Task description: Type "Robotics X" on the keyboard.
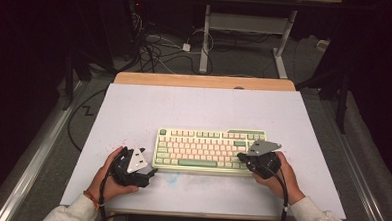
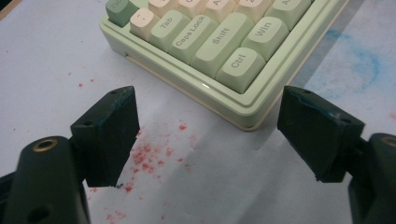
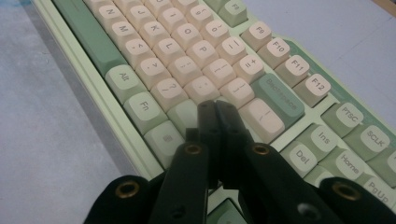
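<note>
A pale green and cream keyboard [image 1: 209,151] lies on the white mat. My left gripper [image 1: 148,174] rests on the mat just left of the keyboard's near left corner [image 2: 252,119]; its jaws stand wide open with nothing between them. My right gripper [image 1: 242,156] hovers over the right end of the keyboard. In the right gripper view its jaws are pressed together, tips [image 3: 215,106] over the keys [image 3: 205,88] near the Enter key, with nothing held. Whether the tips touch a key I cannot tell.
The white mat [image 1: 134,113] covers a wooden table [image 1: 205,81]. Red specks [image 2: 149,154] and a blue smudge [image 2: 359,56] mark the mat near the keyboard. Beyond the table are cables [image 1: 152,46] and a desk frame [image 1: 247,27] on the floor.
</note>
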{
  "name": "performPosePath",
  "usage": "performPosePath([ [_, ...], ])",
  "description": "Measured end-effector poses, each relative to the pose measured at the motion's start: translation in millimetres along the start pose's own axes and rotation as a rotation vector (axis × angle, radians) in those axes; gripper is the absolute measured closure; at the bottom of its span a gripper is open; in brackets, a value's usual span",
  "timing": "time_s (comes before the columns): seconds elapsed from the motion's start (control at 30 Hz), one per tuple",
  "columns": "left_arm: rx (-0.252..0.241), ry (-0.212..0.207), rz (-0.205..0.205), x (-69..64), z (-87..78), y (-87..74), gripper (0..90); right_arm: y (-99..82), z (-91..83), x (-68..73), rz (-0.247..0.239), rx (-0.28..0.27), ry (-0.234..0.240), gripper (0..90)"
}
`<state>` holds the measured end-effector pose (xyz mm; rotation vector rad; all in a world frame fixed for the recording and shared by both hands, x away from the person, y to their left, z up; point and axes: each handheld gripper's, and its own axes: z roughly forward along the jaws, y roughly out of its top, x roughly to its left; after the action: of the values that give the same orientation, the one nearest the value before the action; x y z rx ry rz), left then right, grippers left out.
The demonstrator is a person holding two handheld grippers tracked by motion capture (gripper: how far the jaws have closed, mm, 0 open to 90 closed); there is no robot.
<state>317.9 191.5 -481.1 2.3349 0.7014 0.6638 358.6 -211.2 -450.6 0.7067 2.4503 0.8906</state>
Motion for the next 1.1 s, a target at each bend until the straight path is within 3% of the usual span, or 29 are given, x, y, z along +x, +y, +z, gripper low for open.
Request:
performPosePath([
  [0.17, -0.004, -0.005, -0.005, 0.4, -2.2, 0.5, 22.4, -1.9, 1.2, -0.9, 0.005, 0.000, -0.001, 90.0],
  [0.37, -0.032, -0.034, -0.024, 0.2, -7.4, 2.8, 35.8, -4.4, 3.1, 1.4, 0.005, 0.000, 0.000, 90.0],
  [0.57, -0.070, -0.083, -0.052, 4.0, -13.9, 5.0, 57.6, -6.1, 3.1, 1.5, 0.015, -0.010, -0.002, 90.0],
  [0.83, -0.075, -0.096, -0.056, 8.1, -22.3, 8.2, 86.5, -7.1, 2.9, 2.0, 0.019, -0.014, -0.004, 90.0],
  [1.1, -0.061, -0.109, -0.056, 8.5, -24.6, 10.5, 87.3, -7.6, 2.8, 2.5, 0.017, -0.016, -0.008, 90.0],
])
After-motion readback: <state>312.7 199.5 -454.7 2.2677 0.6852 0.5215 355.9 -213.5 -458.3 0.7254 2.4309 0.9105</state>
